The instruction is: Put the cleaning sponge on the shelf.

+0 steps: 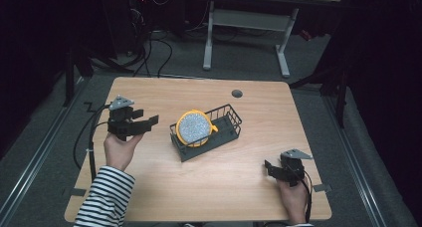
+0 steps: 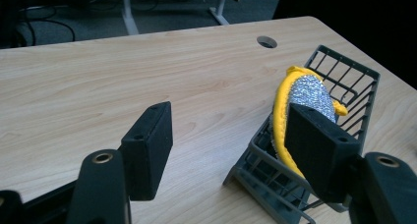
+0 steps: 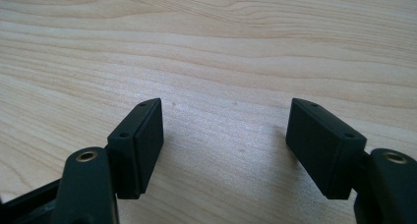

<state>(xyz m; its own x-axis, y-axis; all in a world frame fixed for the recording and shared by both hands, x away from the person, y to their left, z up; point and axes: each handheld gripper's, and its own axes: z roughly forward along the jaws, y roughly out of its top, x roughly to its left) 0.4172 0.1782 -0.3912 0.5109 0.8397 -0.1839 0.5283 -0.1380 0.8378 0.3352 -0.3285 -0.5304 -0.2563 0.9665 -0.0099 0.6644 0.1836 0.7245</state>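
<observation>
High view: left gripper (image 1: 149,121), fingers wide and empty, points toward the nearby basket (image 1: 229,132) holding a probably upright scrubber (image 1: 194,127); right gripper (image 1: 271,168), also wide, sits farther away.

A light wooden counter (image 1: 164,187) carried a dark wire basket (image 1: 226,130) near its middle; a round cable hole (image 1: 237,93) sat behind the basket.
</observation>
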